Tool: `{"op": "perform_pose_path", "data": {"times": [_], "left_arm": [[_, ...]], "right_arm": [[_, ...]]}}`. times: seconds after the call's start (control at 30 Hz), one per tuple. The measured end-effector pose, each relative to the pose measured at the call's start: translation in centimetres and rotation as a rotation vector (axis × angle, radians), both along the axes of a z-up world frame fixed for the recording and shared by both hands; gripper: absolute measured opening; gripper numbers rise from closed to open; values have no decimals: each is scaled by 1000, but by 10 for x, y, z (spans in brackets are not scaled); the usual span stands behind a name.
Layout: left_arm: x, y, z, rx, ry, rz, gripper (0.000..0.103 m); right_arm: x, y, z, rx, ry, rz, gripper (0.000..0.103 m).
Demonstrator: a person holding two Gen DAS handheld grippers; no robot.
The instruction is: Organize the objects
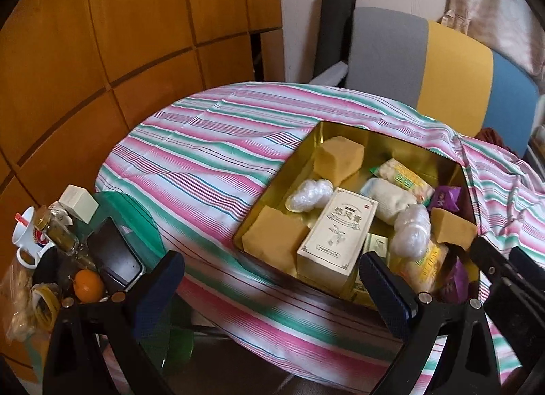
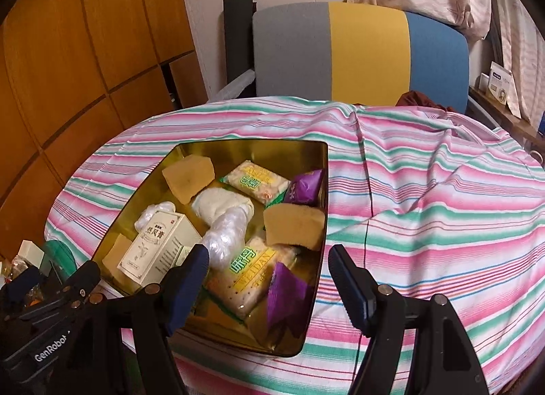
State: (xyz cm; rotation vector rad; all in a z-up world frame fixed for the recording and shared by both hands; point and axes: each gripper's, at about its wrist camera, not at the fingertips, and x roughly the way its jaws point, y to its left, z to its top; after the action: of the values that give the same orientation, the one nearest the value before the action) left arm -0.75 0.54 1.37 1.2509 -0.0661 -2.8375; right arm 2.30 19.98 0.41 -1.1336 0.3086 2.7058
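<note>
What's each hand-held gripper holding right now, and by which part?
Nothing. The left hand-held gripper and the right hand-held gripper both stand open and empty above the near end of the gold tin; no pad touches its contents.

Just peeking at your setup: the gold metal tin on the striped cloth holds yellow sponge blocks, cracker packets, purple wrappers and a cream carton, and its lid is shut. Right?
Nearly. The gold metal tin has no lid on it: it stands open on the striped cloth, as the right wrist view shows. Inside lie the yellow sponge blocks, cracker packets, purple wrappers and cream carton.
</note>
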Motion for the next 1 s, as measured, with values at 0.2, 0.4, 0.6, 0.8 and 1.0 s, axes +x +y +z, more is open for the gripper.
{"op": "perform_pose_path", "data": {"times": [0.2, 0.4, 0.6, 0.8, 1.0], "left_arm": [[2, 3, 1, -16, 6, -6, 103], [3, -2, 4, 7, 12, 2, 103], [3, -3, 4, -8, 13, 8, 103], [3, -2, 1, -2, -6, -11, 103], [5, -1, 2, 4, -5, -21, 103]], "right_arm": [[5, -3, 1, 26, 0, -13, 74], [6, -10, 1, 59, -5, -12, 74], [6, -10, -1, 54, -14, -17, 74], [7, -10, 0, 69, -12, -30, 74], [6, -6, 0, 67, -14, -48, 74]]}}
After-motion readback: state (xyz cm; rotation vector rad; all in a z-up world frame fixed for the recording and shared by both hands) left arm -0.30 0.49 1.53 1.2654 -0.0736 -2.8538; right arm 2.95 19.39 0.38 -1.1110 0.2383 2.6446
